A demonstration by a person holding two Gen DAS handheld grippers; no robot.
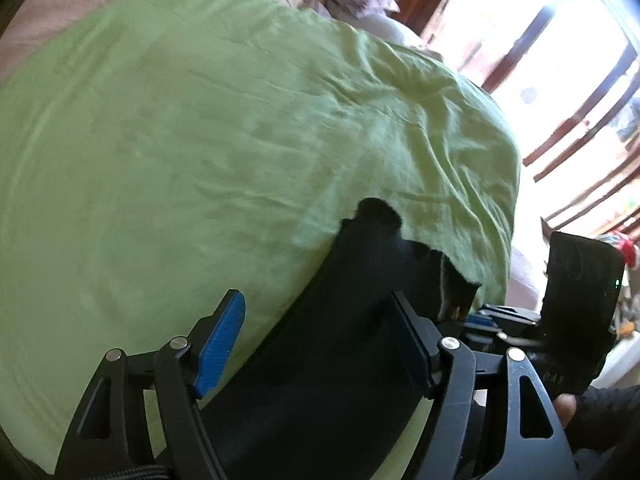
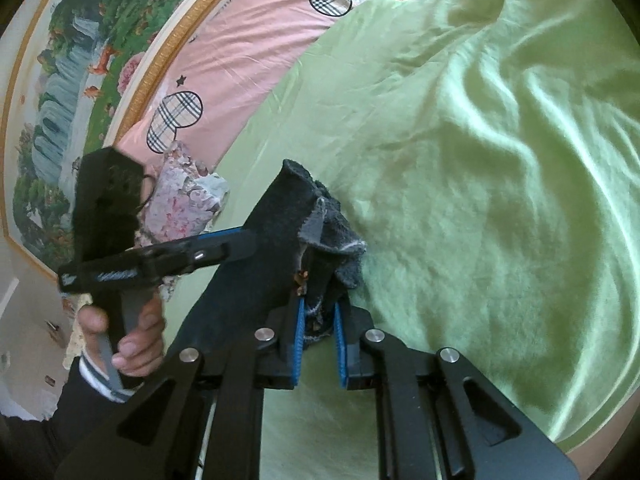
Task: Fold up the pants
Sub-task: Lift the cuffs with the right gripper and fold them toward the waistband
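Dark pants (image 1: 352, 280) with a fuzzy grey lining lie as a long strip on a green bedsheet (image 1: 200, 140). My left gripper (image 1: 318, 300) is open and points steeply down, its blue pads (image 1: 218, 344) straddling the strip without touching it. In the right wrist view, my right gripper (image 2: 319, 306) is shut on a bunched end of the pants (image 2: 256, 272), the fabric standing up above the pads. A hand (image 2: 132, 332) holds the left gripper (image 2: 240, 245) just left of the strip. The right gripper's black housing (image 1: 580, 300) shows at the right of the left wrist view.
The green sheet (image 2: 480, 200) is wrinkled and covers most of the bed. Pink pillows with plaid hearts (image 2: 248, 40), a floral cushion (image 2: 180, 192) and a gold-framed painting (image 2: 80, 80) lie beyond. A bright wood-framed window (image 1: 560, 80) stands past the bed's edge.
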